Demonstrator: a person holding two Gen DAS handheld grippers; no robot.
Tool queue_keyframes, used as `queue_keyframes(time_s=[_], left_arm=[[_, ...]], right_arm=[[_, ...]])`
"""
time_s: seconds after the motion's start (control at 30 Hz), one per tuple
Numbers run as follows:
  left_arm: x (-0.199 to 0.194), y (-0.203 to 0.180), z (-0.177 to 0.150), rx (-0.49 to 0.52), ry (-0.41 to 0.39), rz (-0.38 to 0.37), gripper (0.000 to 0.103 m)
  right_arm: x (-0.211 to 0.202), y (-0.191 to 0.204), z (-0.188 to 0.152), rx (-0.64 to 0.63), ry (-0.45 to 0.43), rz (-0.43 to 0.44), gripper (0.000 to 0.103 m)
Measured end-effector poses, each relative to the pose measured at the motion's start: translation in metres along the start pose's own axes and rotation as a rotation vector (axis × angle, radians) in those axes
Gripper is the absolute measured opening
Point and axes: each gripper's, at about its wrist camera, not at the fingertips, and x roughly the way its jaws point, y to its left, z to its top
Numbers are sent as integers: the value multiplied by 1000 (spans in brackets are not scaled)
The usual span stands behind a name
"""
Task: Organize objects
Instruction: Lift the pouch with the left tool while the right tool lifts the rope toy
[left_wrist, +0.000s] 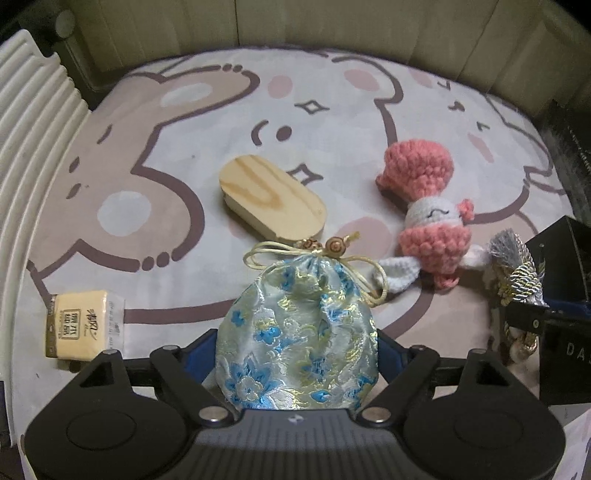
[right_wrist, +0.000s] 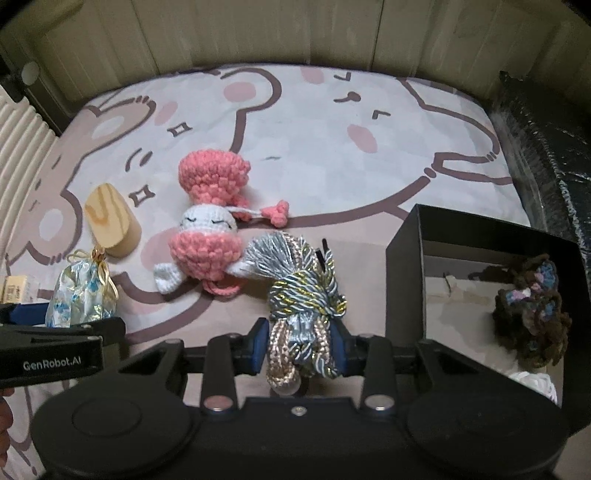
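Brocade, pale blue with gold and blue flowers, is filling the left claw (left_wrist: 295, 354): its jaws are closing on the lower body of the drawstring pouch (left_wrist: 295, 332), whose tied neck and beads are pointing toward the middle of the mat (left_wrist: 332, 92). The right claw (right_wrist: 301, 343) is gripping a tasselled cord bundle (right_wrist: 299, 295) of silver-blue and beige rope, just beside the open black box (right_wrist: 480, 236) at the mat's right edge, where a dark crocheted piece (right_wrist: 532, 317) is already lying. The step in hand looks like carrying each thing to the box; the right load should probably go first, lifted enough for its loose tassel to clear the near wall. The tassel is touching the pink crocheted doll (right_wrist: 207, 240), so a straight lift would likely avoid dragging the doll. The pouch's cords are lying near the doll's white limb and the wooden oval block (left_wrist: 271, 203), a possible snag. A tissue packet (left_wrist: 83, 325) is sitting near the left edge, well apart.
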Motion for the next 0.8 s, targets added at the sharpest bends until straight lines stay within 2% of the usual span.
queue_keyframes(time_s=[0.23,0.37,0.57,0.67,0.8], left_arm=[[-23,3,-1,-23,-54,15,85],[-39,2,-3,-10,-97,50,85],[-58,3,-7,-28,-132,46,85],[-66,2,-9,-29,-146,41,85],[-73,-2,-13,-15,-161,43,85]], right_arm=[[-24,0,-2,33,-54,51,35],[-38,-2,-4,58,-86,71,33],[-51,-5,-9,82,-109,86,31],[-53,-4,-13,79,-101,96,31],[-42,2,-20,56,-20,122,31]])
